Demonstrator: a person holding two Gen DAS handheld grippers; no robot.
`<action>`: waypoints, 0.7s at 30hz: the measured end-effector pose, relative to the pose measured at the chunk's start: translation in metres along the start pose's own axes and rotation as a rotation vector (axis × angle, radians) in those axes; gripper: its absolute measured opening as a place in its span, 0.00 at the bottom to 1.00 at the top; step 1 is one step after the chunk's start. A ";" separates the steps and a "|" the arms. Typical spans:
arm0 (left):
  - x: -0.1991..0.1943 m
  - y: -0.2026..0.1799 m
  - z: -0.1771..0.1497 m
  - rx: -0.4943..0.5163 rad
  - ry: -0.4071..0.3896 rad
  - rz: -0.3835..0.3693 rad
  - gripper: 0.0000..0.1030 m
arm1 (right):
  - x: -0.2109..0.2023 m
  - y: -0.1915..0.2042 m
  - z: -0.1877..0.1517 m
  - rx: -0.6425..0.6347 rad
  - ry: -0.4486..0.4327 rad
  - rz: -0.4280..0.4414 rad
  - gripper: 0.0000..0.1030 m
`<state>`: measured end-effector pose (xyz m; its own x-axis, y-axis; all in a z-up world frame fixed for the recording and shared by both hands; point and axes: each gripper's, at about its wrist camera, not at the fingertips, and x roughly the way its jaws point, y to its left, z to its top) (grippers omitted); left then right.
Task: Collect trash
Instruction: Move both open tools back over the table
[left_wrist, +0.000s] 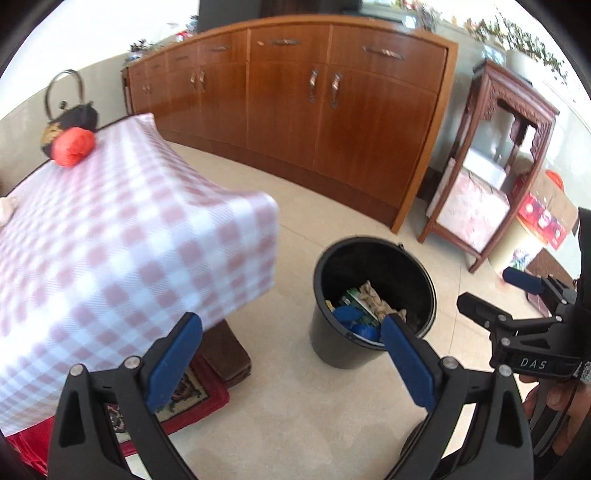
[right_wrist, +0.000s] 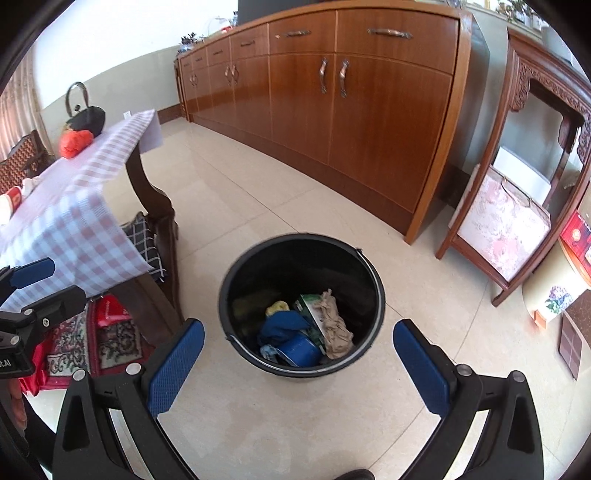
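Both tools are held wide and empty: left tool (left_wrist: 291, 328), right tool (right_wrist: 298, 334). The red crumpled trash (left_wrist: 72, 146) on the far bench (left_wrist: 122, 221) should be gripped centrally, then released over the bucket (right_wrist: 236, 273).

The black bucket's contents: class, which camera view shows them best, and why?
The right wrist view. It looks almost straight down into the bucket, showing the blue cloth and crumpled brown paper unobstructed. In the left wrist view, the bucket is seen obliquely and a tool finger covers part.
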<state>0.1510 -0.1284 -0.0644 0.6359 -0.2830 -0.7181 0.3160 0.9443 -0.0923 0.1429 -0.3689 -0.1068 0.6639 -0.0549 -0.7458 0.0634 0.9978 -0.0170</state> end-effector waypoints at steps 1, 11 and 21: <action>-0.007 0.006 0.001 -0.014 -0.014 0.010 0.96 | -0.004 0.004 0.002 -0.004 -0.011 0.010 1.00; -0.066 0.075 0.002 -0.156 -0.143 0.159 0.96 | -0.041 0.080 0.048 -0.102 -0.153 0.156 1.00; -0.109 0.156 -0.016 -0.264 -0.197 0.290 0.96 | -0.052 0.175 0.078 -0.215 -0.203 0.351 1.00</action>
<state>0.1198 0.0522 -0.0113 0.8018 -0.0023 -0.5975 -0.0702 0.9927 -0.0981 0.1775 -0.1939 -0.0188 0.7514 0.3030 -0.5861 -0.3330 0.9410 0.0595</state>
